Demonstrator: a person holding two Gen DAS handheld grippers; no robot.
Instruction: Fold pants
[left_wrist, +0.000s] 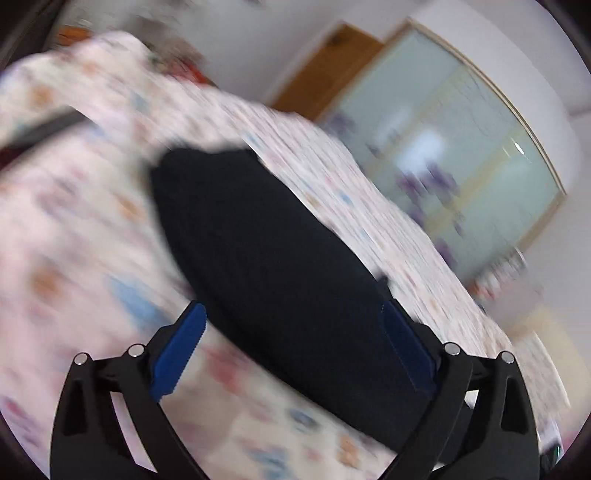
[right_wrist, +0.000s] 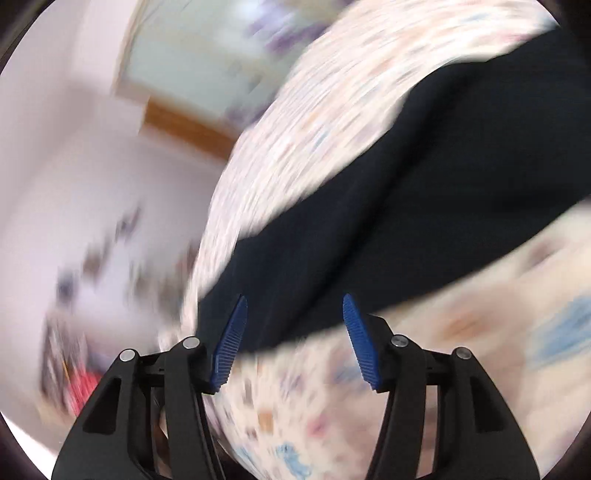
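A: Blue ribbed pads sit nearest on the left gripper, and its jaws stand wide apart with nothing pinched.

B: And the pants?

A: The dark pants lie as a long folded strip on the bed, which has a pale sheet printed with small coloured shapes. Seen from the left wrist, the near end of the pants runs in between the two pads; whether the cloth touches either pad I cannot tell, as the picture is blurred.

B: What of the other hand?

A: The right gripper is parted too, less widely, and its fingertips press on nothing. The pants lie just past those tips and stretch away up to the right across the bed.

B: Anything past the pants?

A: In the left wrist view, beyond the pants and the far edge of the bed, stands a frosted glass panel in a light frame, with a brown wooden door beside it. The right wrist view shows the same glass panel past the pants, and left of the bed a white floor with blurred dark things I cannot make out.
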